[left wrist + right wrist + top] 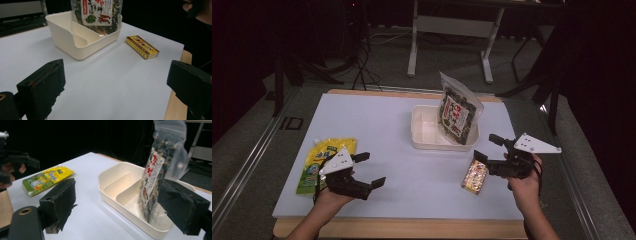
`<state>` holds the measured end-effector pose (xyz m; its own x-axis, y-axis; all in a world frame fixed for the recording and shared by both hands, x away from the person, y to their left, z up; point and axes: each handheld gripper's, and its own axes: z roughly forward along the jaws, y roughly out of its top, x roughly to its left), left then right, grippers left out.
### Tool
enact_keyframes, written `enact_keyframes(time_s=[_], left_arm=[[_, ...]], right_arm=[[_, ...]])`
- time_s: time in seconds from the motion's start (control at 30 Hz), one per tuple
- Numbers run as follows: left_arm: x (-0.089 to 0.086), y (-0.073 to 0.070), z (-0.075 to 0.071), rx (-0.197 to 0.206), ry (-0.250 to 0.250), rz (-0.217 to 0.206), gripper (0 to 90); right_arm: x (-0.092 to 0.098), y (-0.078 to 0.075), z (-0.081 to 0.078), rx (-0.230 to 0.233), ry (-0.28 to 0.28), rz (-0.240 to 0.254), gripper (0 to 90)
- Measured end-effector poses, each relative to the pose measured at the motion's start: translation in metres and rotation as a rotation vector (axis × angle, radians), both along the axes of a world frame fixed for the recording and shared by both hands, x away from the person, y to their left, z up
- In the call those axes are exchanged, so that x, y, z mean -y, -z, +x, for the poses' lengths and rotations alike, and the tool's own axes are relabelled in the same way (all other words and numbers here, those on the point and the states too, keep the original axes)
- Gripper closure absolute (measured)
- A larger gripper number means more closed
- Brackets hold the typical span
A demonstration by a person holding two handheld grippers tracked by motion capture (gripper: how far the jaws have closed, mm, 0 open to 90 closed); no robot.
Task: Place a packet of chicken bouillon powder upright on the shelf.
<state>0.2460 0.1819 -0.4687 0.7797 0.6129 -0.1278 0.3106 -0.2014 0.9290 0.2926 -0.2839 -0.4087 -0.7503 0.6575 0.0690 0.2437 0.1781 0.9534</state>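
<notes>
Claws: left claw (369, 170) and right claw (486, 148) both spread wide, holding nothing. Snack bag (458, 114) stands upright in cream tray (422, 135), long axis vertical.

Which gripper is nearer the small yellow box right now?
Right. The right gripper hovers just above the small yellow box; the left gripper is far across the table, beside the yellow pouch.

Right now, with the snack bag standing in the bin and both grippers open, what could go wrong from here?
1. The snack bag stands tilted against the wall of the white bin, rising well above it; a nudge may tip it out.
2. The small box lies just beside the right gripper, which could knock it toward the table edge.
3. The yellow pouch lies flat under the left gripper, hard for the fingers to get under.
</notes>
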Motion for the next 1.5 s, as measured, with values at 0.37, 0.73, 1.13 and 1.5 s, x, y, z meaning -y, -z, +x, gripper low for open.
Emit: enact_keyframes(time_s=[0.37,0.73,1.13,1.5], left_arm=[[-0.048,-0.027,-0.004,-0.013,-0.107,0.020,1.9],[-0.101,-0.034,-0.004,-0.015,-0.247,0.043,4.0],[-0.151,-0.004,0.018,-0.117,-0.401,0.067,15.6],[-0.175,0.036,0.042,-0.217,-0.469,0.078,18.6]], right_arm=[[-0.020,0.009,-0.018,0.030,-0.076,-0.037,17.4],[-0.028,0.012,-0.020,0.053,-0.161,-0.032,17.2],[-0.035,0.010,-0.027,0.033,-0.200,-0.018,13.4],[-0.035,0.007,-0.032,0.065,-0.191,-0.008,10.3]])
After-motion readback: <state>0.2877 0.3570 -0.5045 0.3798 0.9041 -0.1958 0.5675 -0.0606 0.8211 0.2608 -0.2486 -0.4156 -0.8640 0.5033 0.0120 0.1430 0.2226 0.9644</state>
